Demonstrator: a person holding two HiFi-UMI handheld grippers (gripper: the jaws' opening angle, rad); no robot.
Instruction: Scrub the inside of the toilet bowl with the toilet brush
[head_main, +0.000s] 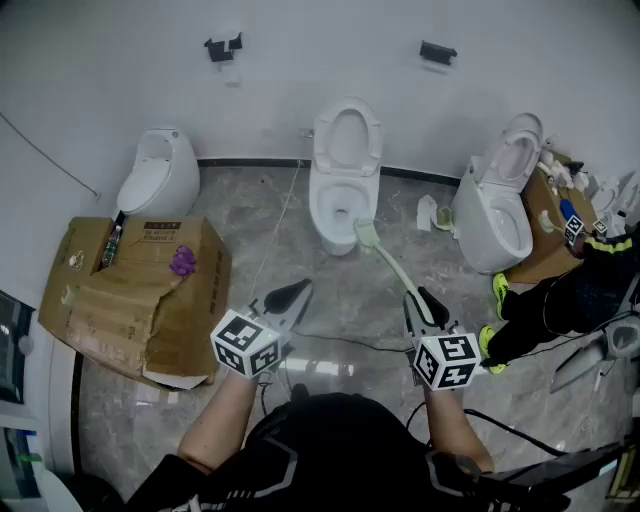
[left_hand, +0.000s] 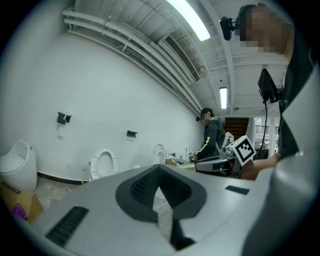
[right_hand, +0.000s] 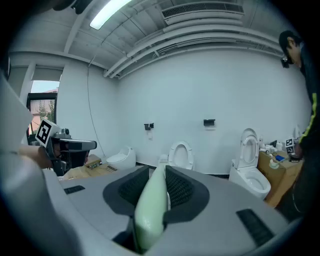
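Note:
The white toilet (head_main: 343, 190) stands against the far wall with its lid up; it also shows in the right gripper view (right_hand: 181, 156). A pale green toilet brush (head_main: 385, 262) reaches from my right gripper (head_main: 418, 297) toward the bowl, its head (head_main: 365, 233) by the bowl's front rim. My right gripper (right_hand: 157, 171) is shut on the brush handle (right_hand: 151, 205). My left gripper (head_main: 298, 292) hangs left of the brush over the floor. Its jaws (left_hand: 159, 168) are shut with nothing between them.
A torn cardboard box (head_main: 130, 300) with a purple item (head_main: 182, 261) lies at the left, a low white fixture (head_main: 158, 180) behind it. A second toilet (head_main: 497, 205) and a crouching person (head_main: 570, 295) are at the right. A thin cable (head_main: 350, 343) crosses the floor.

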